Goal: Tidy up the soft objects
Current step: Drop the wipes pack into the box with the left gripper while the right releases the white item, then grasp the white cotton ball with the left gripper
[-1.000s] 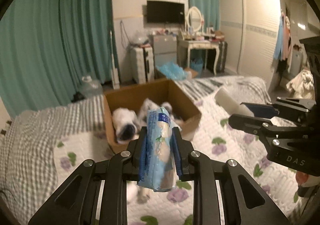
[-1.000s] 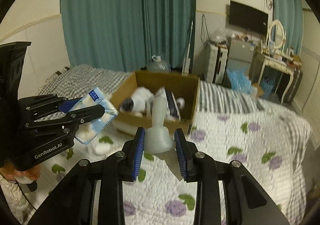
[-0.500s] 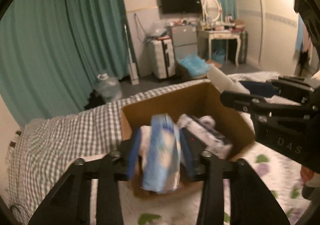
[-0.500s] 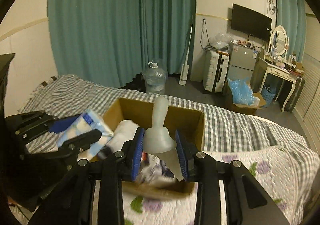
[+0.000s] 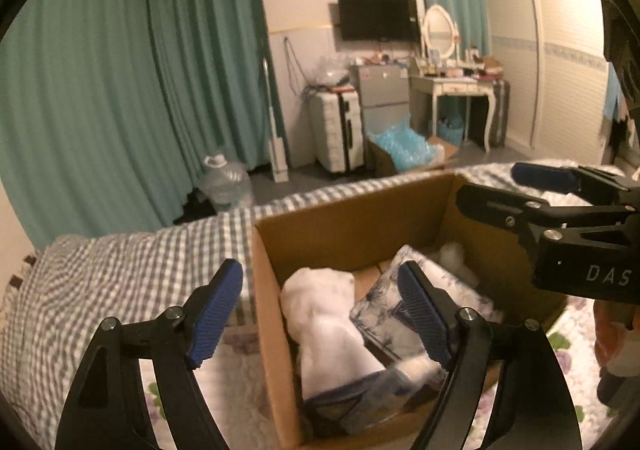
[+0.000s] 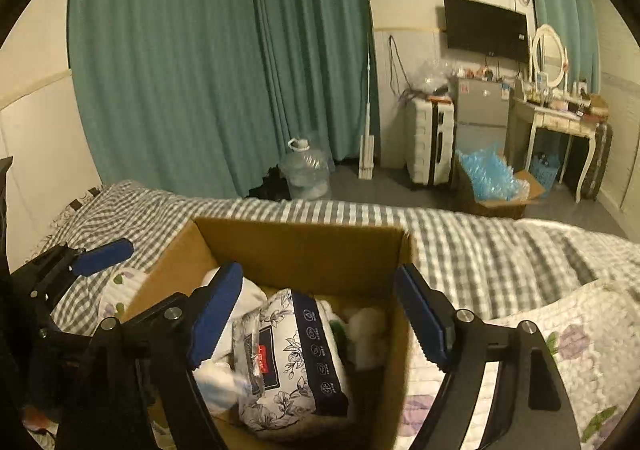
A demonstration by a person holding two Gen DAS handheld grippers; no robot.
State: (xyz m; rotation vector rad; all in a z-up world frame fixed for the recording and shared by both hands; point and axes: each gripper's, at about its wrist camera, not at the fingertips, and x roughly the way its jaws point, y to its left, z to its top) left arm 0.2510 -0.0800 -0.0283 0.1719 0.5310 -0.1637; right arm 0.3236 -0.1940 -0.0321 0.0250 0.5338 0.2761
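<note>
An open cardboard box (image 5: 272,314) (image 6: 300,228) sits on the bed. My left gripper (image 5: 320,314) hovers over its near left part, jaws opening, nothing between the pads. Below it a blue tissue pack (image 5: 360,398) lies blurred at the box's near end, beside a white plush (image 5: 320,322) and a floral-print pack (image 5: 380,314). My right gripper (image 6: 320,316) hangs over the same box, jaws also opening and empty, above the floral-print pack (image 6: 296,350). White fluff (image 6: 368,330) lies to that pack's right. The pale cone-shaped piece is not clearly visible.
The bed has a grey checked sheet (image 6: 460,246) and a floral quilt (image 6: 560,350). Beyond it are teal curtains (image 6: 200,70), a water jug (image 6: 306,170), a white suitcase (image 6: 430,140), a box of blue plastic (image 6: 492,178) and a dressing table (image 6: 560,118).
Both grippers moved forward over the box and spread their jaws. The blue tissue pack left the left gripper and dropped into the box; the pale cone left the right gripper.
</note>
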